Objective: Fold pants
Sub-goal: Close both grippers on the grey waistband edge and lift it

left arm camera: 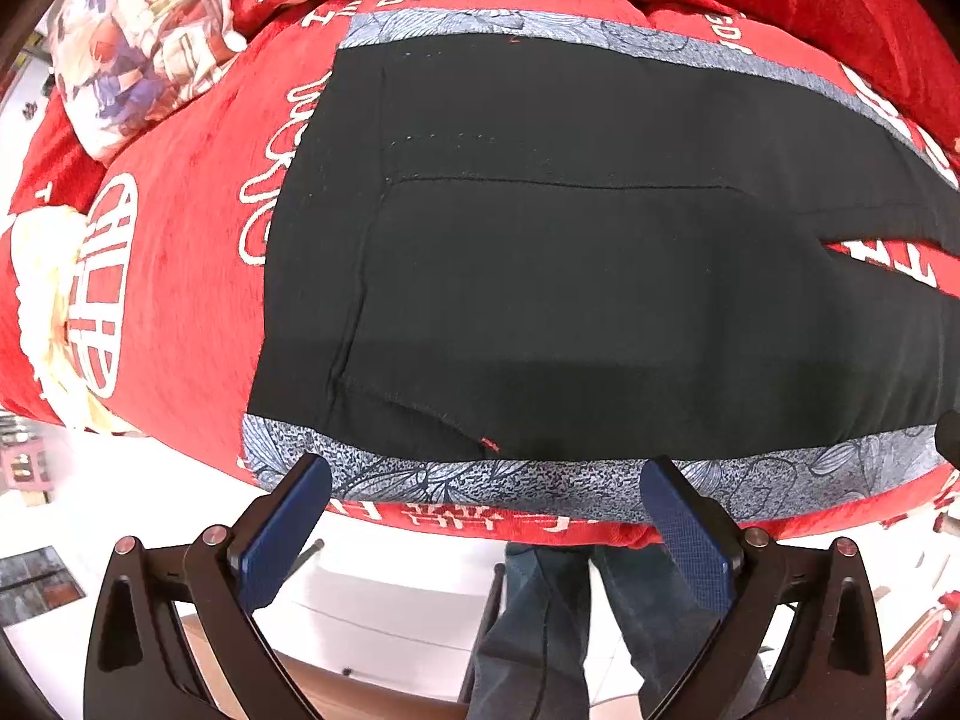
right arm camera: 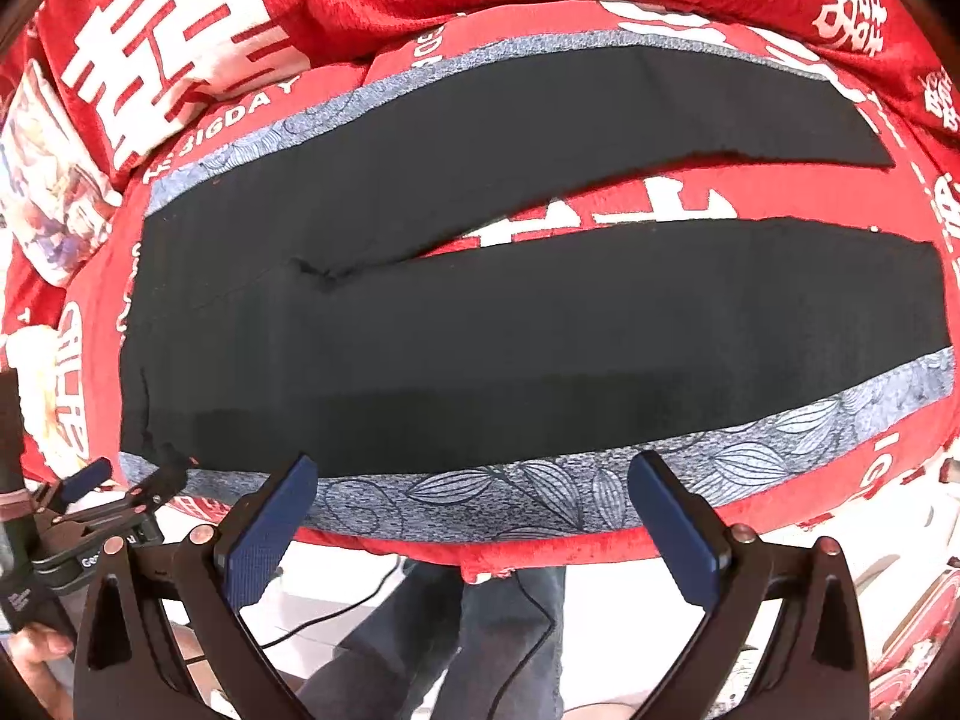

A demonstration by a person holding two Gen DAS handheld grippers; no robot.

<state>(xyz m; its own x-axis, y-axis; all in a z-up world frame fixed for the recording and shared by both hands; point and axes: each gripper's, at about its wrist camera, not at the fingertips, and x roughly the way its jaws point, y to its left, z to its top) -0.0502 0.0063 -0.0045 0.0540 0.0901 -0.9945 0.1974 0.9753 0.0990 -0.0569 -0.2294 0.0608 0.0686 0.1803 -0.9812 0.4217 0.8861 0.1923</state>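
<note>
Black pants (right arm camera: 480, 348) with grey leaf-patterned side stripes (right arm camera: 540, 492) lie flat on a red bedspread, waist at the left, both legs spread to the right with a gap between them. The left wrist view shows the waist end (left arm camera: 540, 276) and its near stripe (left arm camera: 510, 480). My left gripper (left arm camera: 486, 480) is open and empty, hovering at the near stripe by the waist; it also shows in the right wrist view (right arm camera: 129, 483). My right gripper (right arm camera: 474, 474) is open and empty, over the near stripe of the near leg.
The red bedspread (left arm camera: 180, 276) with white lettering covers the bed. A patterned pillow (left arm camera: 138, 42) lies at the far left. The bed's near edge (right arm camera: 480, 558) is just below the pants, with white floor and the person's jeans-clad legs (right arm camera: 480, 648) beneath.
</note>
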